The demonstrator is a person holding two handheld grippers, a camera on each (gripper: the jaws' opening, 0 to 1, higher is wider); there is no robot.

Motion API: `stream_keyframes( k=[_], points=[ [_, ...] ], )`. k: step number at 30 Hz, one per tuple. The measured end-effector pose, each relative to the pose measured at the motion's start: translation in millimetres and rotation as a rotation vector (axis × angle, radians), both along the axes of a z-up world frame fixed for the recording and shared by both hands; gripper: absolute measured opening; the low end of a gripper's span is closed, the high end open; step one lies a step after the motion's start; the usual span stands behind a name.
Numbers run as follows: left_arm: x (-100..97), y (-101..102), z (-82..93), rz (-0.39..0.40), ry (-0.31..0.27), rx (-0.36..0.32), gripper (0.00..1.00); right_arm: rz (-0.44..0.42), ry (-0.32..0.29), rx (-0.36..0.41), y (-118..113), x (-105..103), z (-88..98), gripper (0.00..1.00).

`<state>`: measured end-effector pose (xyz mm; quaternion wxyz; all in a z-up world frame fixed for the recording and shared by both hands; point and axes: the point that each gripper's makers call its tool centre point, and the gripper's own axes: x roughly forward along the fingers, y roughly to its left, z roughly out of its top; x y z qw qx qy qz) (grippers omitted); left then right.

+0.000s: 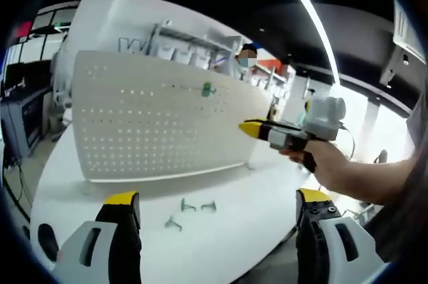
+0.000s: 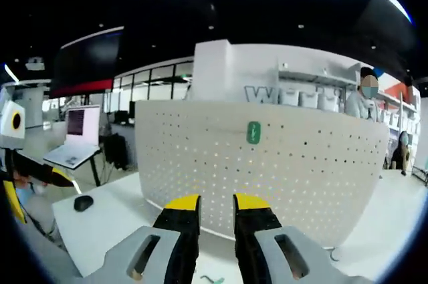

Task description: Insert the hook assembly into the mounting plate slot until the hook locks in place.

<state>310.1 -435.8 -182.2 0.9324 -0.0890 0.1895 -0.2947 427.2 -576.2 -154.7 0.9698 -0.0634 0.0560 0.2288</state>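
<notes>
The left gripper (image 1: 217,205) hung wide open above three loose hooks (image 1: 189,211) on the table (image 1: 254,230). The right gripper (image 2: 217,207), jaws narrow and empty, faced the pegboard (image 2: 301,170) (one green hook (image 2: 253,132) already hung ahead). Best approach: grasp one hook squarely, tilt it in.

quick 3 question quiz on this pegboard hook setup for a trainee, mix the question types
1. True or false: a green hook is already mounted on the white pegboard.
2. Multiple choice: the loose hooks in the left gripper view lie A) on the white table in front of the pegboard, B) between the left gripper's jaws, C) on the laptop.
3. Fill in: the left gripper is wide open and holds ____.

Key
1. True
2. A
3. nothing. The right gripper has its jaws close together with nothing seen between them.
</notes>
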Motion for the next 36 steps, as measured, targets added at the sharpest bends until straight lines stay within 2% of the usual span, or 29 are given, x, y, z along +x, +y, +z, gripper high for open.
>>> stream_keyframes(
  k=[7, 11, 20, 28, 36],
  points=[
    [-2.1, 4.7, -16.0, 0.0, 0.024, 0.027, 0.98, 0.064, 0.022, -0.034, 10.5, -25.7, -14.8, 0.18],
    [-2.1, 6.4, -22.6, -0.002, 0.04, 0.03, 0.97, 0.08, 0.061, -0.042, 12.4, -37.8, -33.0, 0.18],
    [1.0, 4.8, -28.9, -0.017, 0.043, 0.043, 0.95, 0.123, 0.108, -0.053, 26.7, -62.1, -57.2, 0.18],
    [1.1, 8.6, -52.0, -0.033, 0.083, 0.071, 0.93, 0.16, 0.151, -0.081, 28.8, -82.6, -74.2, 0.2],
    [4.8, 10.4, -71.0, -0.05, 0.12, 0.087, 0.91, 0.223, 0.22, -0.121, 31.3, -108.5, -94.8, 0.21]
  ],
)
